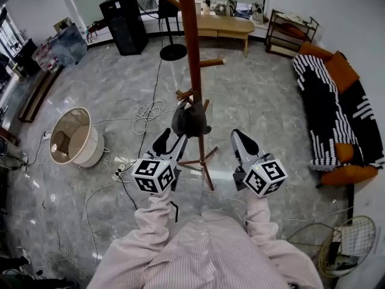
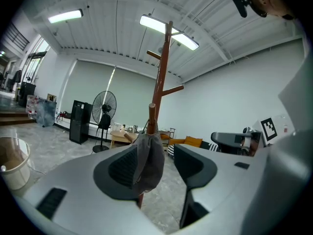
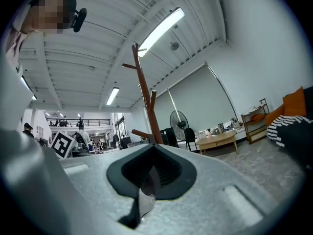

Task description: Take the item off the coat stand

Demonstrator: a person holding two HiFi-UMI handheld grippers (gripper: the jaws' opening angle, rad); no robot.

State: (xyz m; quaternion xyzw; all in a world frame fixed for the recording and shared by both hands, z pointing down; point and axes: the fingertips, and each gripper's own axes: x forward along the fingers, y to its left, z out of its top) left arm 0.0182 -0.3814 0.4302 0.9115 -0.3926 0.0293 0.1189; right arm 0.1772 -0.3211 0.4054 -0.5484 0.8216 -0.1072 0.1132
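Cap (image 1: 191,122) hanging on coat stand (image 1: 191,41), between spread jaws of left hand-held gripper (image 1: 171,141), right hand-held gripper (image 1: 242,140) clenched

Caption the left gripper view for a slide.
Open left gripper frames a dark grey hat hanging on a wooden coat stand.

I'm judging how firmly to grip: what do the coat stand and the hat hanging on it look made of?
The coat stand is probably wood: reddish-brown, smooth and slightly glossy, with a round pole and pegs that show lighter cut ends. The hat looks like soft fabric, dark grey and matte; it sags and folds limply from its peg.
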